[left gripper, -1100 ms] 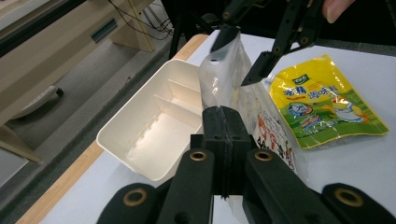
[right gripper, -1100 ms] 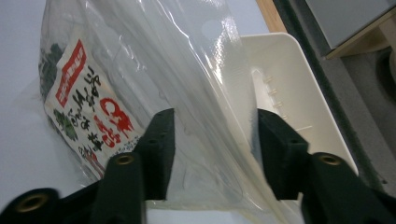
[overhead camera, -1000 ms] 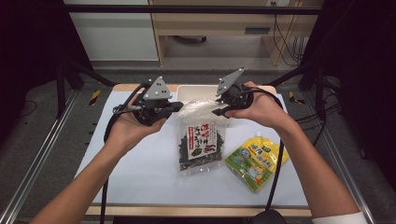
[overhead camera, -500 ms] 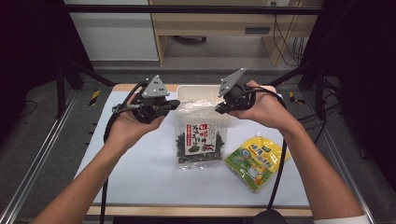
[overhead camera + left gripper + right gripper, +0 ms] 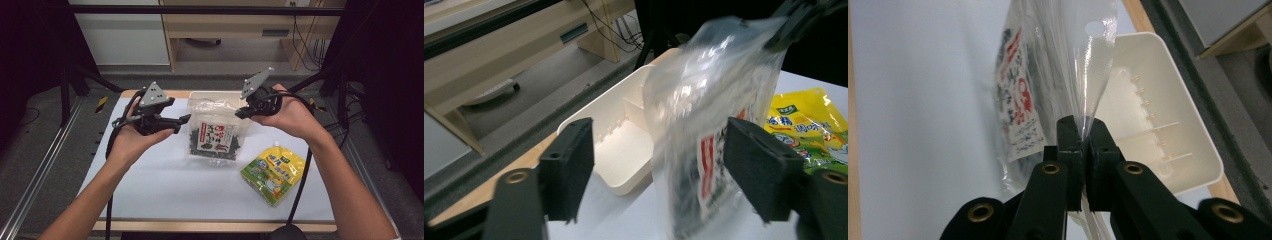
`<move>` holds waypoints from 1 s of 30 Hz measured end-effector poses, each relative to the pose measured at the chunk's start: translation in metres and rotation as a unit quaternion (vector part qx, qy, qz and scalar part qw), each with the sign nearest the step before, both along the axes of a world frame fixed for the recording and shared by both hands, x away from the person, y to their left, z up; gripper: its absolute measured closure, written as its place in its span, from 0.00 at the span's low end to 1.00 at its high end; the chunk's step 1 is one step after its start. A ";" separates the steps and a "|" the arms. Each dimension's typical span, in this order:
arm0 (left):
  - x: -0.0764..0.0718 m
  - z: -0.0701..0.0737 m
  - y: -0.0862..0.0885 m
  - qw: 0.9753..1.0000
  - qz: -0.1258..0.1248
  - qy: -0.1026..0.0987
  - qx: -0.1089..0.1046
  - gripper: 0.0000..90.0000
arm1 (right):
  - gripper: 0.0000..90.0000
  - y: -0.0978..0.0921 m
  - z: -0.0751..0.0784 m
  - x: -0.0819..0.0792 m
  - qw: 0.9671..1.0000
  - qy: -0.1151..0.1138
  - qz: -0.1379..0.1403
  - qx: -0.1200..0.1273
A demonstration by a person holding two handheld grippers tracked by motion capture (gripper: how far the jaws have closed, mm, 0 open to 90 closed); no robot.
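Your right gripper (image 5: 1081,131) clamped on seaweed bag (image 5: 215,131), now lifted off table, bin (image 5: 1168,145) at 12 o'clock next. Left gripper (image 5: 664,170) wide open, empty.

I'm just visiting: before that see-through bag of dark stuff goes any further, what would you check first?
1. Right gripper shut on the top edge of the clear plastic bag of dark dried seaweed: ok.
2. Left gripper open, jaws on either side of the bag: ok.
3. Bag lifted off the white table: ok at its top; whether its bottom rests there, cannot tell.
4. Cream plastic divided bin behind the bag has free compartments: ok.
5. Yellow-green stand-up pouch lies apart from the bag: ok.
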State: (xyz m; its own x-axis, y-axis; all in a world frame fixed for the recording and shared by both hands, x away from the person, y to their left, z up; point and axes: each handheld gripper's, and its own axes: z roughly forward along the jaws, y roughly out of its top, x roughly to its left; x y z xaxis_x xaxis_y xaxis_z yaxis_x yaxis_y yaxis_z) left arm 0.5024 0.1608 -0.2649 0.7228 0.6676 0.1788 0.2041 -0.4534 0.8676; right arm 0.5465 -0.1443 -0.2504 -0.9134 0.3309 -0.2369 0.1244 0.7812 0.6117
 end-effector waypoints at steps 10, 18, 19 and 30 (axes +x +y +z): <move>-0.012 -0.033 0.035 0.999 0.039 0.026 -0.026 0.15 | 0.98 -0.012 0.025 -0.012 0.999 0.000 -0.045 0.026; -0.022 -0.105 0.049 0.995 0.073 0.063 -0.017 0.12 | 0.98 -0.010 0.053 -0.014 0.995 -0.009 -0.094 0.041; -0.023 -0.112 0.050 0.995 0.074 0.066 -0.019 0.12 | 0.98 -0.008 0.057 -0.013 0.994 -0.012 -0.102 0.039; -0.038 -0.165 0.068 0.993 0.075 0.093 0.010 0.10 | 0.99 -0.004 0.080 0.019 0.982 -0.026 -0.177 0.065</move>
State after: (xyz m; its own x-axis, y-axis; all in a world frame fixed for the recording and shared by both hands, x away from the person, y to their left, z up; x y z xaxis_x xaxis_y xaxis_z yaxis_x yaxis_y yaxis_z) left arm 0.4643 0.2284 -0.4302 0.6377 0.7674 0.0657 0.4263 -0.4227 0.7998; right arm 0.5652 -0.1479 -0.1703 -0.7238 0.6560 -0.2139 0.3406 0.6093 0.7161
